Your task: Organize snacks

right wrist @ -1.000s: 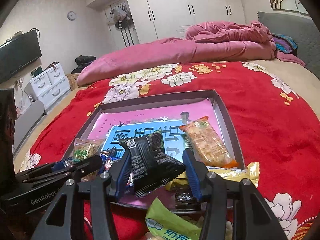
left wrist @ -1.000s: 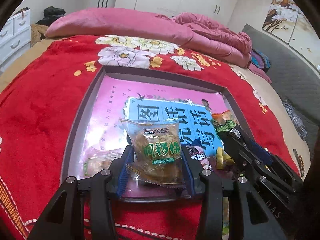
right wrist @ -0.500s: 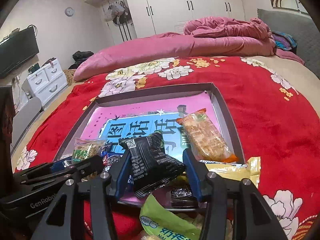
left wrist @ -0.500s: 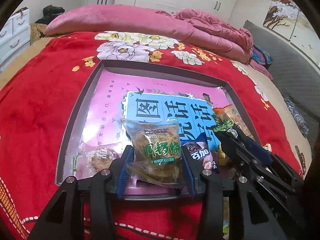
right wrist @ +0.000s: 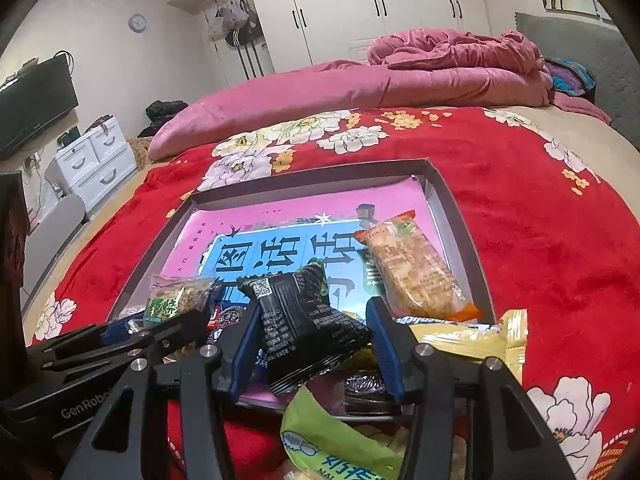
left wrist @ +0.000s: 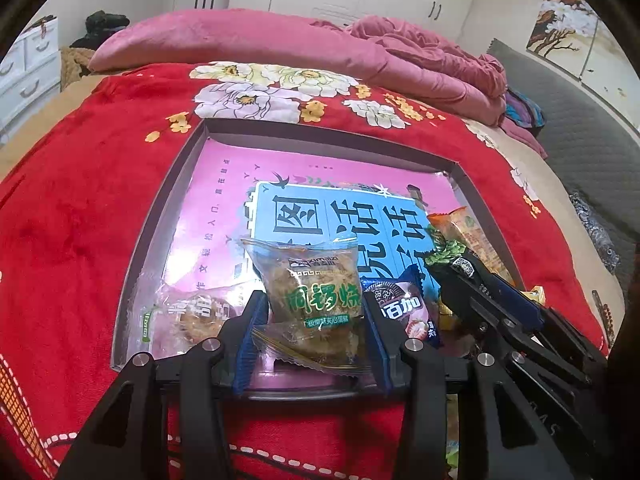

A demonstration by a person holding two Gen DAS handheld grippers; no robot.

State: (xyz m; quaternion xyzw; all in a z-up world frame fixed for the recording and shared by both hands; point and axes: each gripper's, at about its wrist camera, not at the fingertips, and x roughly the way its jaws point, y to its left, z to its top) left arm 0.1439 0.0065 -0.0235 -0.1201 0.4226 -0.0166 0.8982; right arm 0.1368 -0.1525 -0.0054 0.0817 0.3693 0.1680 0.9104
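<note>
My left gripper (left wrist: 314, 312) is shut on a clear cake packet with green lettering (left wrist: 312, 284), held over the near edge of a shallow grey box (left wrist: 160, 216) with a pink and blue printed floor. My right gripper (right wrist: 312, 320) is shut on a black snack packet (right wrist: 304, 320), held over the same box's near edge (right wrist: 460, 216). An orange biscuit packet (right wrist: 412, 272) lies in the box at the right. A clear pastry packet (left wrist: 192, 312) and a blue cookie packet (left wrist: 404, 304) lie near the front.
The box sits on a red flowered blanket (left wrist: 80, 200). Loose yellow (right wrist: 472, 340) and green (right wrist: 340, 440) packets lie in front of the box. Pink bedding (left wrist: 320, 40) is piled at the far end. White drawers (right wrist: 96, 160) stand at the left.
Both grippers have moved slightly forward over the box's near edge, each still holding its packet. The snacks in the box have not moved.
</note>
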